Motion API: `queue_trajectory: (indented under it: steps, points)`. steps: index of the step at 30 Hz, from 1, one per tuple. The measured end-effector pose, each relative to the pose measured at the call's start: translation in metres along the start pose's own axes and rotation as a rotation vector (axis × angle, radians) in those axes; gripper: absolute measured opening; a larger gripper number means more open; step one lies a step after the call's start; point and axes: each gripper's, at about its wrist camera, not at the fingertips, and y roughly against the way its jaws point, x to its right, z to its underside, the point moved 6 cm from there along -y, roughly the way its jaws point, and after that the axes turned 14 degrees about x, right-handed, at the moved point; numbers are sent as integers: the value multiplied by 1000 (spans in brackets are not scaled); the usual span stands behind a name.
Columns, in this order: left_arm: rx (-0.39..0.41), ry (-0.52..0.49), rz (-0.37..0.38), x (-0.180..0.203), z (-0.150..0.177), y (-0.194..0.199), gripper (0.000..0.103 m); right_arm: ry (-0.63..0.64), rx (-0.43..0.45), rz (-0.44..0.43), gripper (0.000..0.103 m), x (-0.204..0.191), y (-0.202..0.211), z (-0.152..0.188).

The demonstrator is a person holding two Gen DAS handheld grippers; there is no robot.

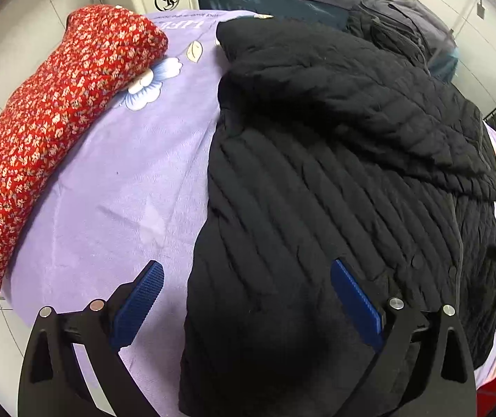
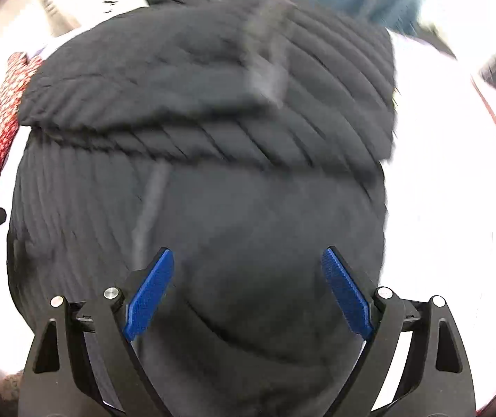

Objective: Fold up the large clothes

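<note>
The black quilted jacket (image 1: 345, 180) is lying on the lilac sheet (image 1: 115, 187) of the bed, partly folded, a flap doubled across its upper half. Its long axis is running from 6 toward 12 o'clock in both wrist views. The left hand-held gripper (image 1: 248, 295) is hovering wide open, straddling the jacket's left hem: one pad over the sheet, one over the cloth. The right hand-held gripper (image 2: 248, 288) is also wide open and empty, pointing down over the jacket's lower middle; this view is blurred. A red floral garment (image 1: 53, 132) is lying at 10 o'clock, apart. Judgement: the left is nearer an edge to pinch.
</note>
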Motion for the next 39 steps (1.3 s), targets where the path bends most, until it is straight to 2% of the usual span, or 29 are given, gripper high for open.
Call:
queue_trajectory:
  steps: [5, 11, 15, 24, 28, 31, 35, 39]
  points:
    - [-37, 18, 27, -19, 16, -1, 94, -116, -47, 13, 87, 43, 11, 50]
    - [-92, 51, 97, -39, 37, -2, 78, -290, -93, -66, 87, 74, 20, 98]
    - [-140, 95, 166, -53, 54, -4, 72, -332, -116, -128, 87, 77, 24, 123]
    - [-218, 90, 265, -52, 87, -7, 64, -352, -149, -209, 85, 95, 21, 128]
    - [-252, 65, 300, -39, 105, -3, 60, -315, -189, -277, 75, 76, 11, 118]
    - [-259, 58, 309, -38, 111, -3, 60, -261, -235, -281, 72, 54, -1, 123]
    - [-283, 71, 336, -42, 114, -2, 59, -235, -238, -281, 68, 46, -1, 127]
    - [-303, 56, 344, -41, 111, -5, 53, -260, -263, -326, 45, 42, 2, 129]
